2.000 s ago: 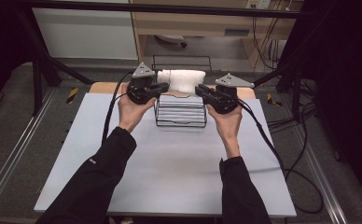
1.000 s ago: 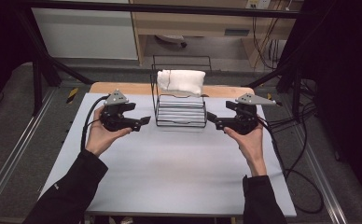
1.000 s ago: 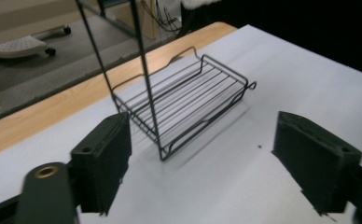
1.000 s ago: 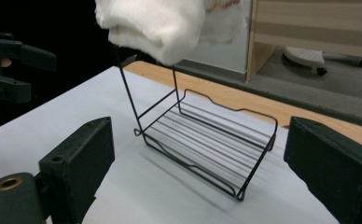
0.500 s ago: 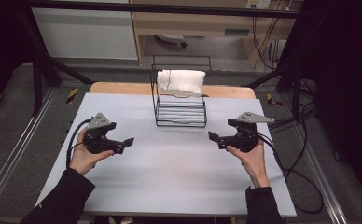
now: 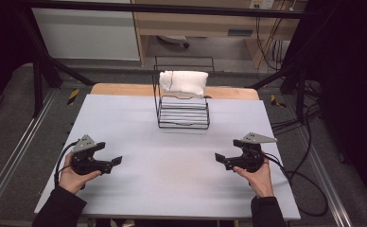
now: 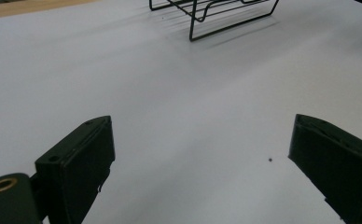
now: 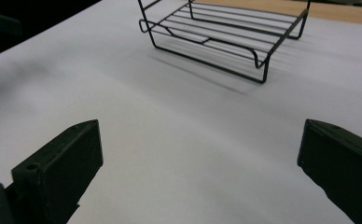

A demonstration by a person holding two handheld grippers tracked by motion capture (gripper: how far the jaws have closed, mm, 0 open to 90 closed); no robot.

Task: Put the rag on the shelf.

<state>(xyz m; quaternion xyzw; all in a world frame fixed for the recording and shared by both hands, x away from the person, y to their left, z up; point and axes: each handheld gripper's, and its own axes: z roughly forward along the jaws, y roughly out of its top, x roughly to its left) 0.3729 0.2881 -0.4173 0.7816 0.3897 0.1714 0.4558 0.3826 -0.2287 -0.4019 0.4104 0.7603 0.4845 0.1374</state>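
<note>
A black wire rack (image 6: 183, 113) stands at the back middle of the white table (image 6: 181, 161), with a folded white towel (image 6: 184, 81) on its top tier. Low over the table's near left, my left gripper (image 6: 116, 161) points right; it is open, and its jaws have just been opening with nothing between them. My right gripper (image 6: 218, 158) mirrors it at the near right, pointing left, also open after just opening, and empty. In the left gripper view the left gripper (image 7: 200, 140) faces bare table with the rack (image 7: 216, 14) far off. The right gripper (image 8: 200, 140) faces the rack's lower shelf (image 8: 226, 37).
A wooden board edge (image 6: 125, 89) shows behind the white sheet. Cables (image 6: 304, 189) trail off the table's right side. Metal rails (image 6: 11, 161) run along the floor on the left. Both hands are close to the table's front edge.
Both hands have drawn back from the rack, outward and toward the near edge, and sunk close to the table. The towel stays on the rack.
</note>
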